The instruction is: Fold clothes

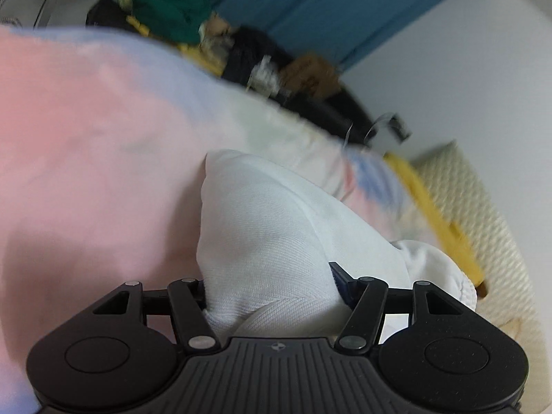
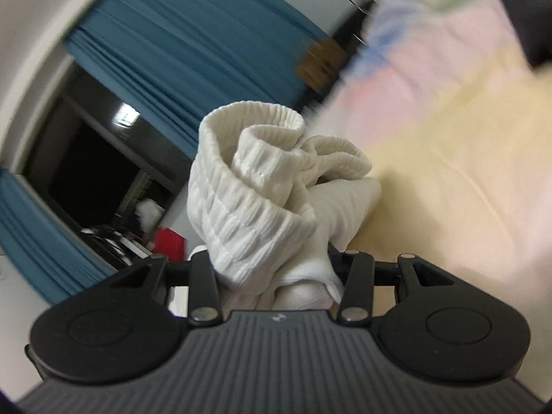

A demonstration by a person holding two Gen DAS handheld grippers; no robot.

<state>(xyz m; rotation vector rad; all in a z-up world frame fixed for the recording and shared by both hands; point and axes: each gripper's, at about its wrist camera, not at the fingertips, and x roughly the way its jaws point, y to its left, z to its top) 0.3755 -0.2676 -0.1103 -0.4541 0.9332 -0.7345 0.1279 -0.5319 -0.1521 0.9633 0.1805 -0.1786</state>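
Observation:
My left gripper (image 1: 272, 289) is shut on the smooth foot end of a white sock (image 1: 262, 227), which bulges up between the jaws and hides the fingertips. My right gripper (image 2: 276, 272) is shut on the ribbed cuff end of a white sock (image 2: 248, 186), bunched and rolled above the jaws. Both are held above a pastel bedsheet, pink and blue in the left wrist view (image 1: 86, 131), pink and yellow in the right wrist view (image 2: 448, 138). I cannot tell whether it is one sock or two.
A pile of clothes, green (image 1: 172, 3), black and brown, lies at the bed's far side. A cream knitted item (image 1: 483, 214) and a yellow strip (image 1: 438, 217) lie at right. Blue curtains (image 2: 193, 48) and a dark window (image 2: 89, 165) stand behind.

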